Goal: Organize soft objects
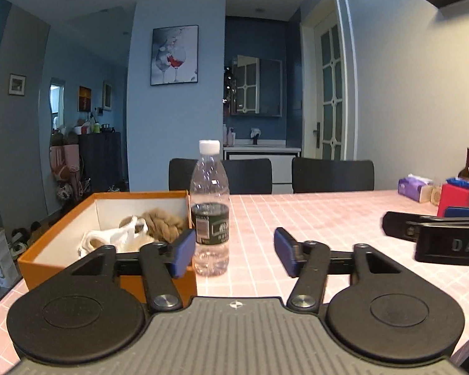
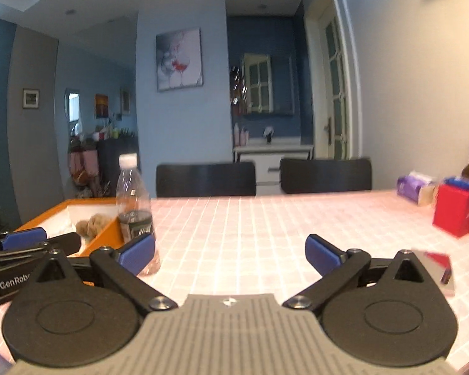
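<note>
While my left tool hangs wide open and empty over the pink counter, the brown plush and white cloth lie heaped in the orange box at far left, long axis unclear. My right tool, level and also spread empty, hardly sees them behind the upright bottle.

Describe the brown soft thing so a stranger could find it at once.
Start at the pink-tiled table, then go to the orange box at its left end, beside the upright water bottle. Inside, against the bottle-side wall, lies the brown fuzzy bundle. Its tan, furry look sets it apart from the white crumpled item next to it.
</note>
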Tool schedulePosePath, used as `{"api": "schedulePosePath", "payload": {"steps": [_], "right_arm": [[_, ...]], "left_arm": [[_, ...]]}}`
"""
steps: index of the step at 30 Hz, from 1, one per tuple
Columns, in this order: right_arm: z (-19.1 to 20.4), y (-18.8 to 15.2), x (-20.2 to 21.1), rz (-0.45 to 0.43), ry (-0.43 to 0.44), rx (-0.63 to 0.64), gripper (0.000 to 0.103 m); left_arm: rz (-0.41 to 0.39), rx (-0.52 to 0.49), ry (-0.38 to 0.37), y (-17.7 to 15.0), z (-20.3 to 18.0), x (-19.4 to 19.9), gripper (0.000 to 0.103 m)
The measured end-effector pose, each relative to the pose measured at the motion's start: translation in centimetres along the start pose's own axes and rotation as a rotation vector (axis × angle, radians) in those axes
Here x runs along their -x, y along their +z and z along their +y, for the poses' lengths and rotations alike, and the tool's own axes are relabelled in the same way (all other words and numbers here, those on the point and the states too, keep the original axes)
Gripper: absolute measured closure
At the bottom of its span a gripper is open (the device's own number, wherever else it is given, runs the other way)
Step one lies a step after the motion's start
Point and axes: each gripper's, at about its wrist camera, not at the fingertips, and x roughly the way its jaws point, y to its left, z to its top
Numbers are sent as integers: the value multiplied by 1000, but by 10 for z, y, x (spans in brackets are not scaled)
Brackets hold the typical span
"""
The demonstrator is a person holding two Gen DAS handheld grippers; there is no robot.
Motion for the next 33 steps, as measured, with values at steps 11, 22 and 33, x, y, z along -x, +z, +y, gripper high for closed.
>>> {"api": "schedulePosePath", "payload": {"steps": [11,22,33], "right_arm": [[-4,-41,-30,191,-36,58,3],[-3,-55,-43,267,-46,45,3],[-2,-54,-47,282,-43,52,3]], "left_arm": [[99,-96,15,-19,-8,-16,13],[276,-8,-4,-36,-6,-35,13],[297,16,11,-37,-5,-40,13]]}}
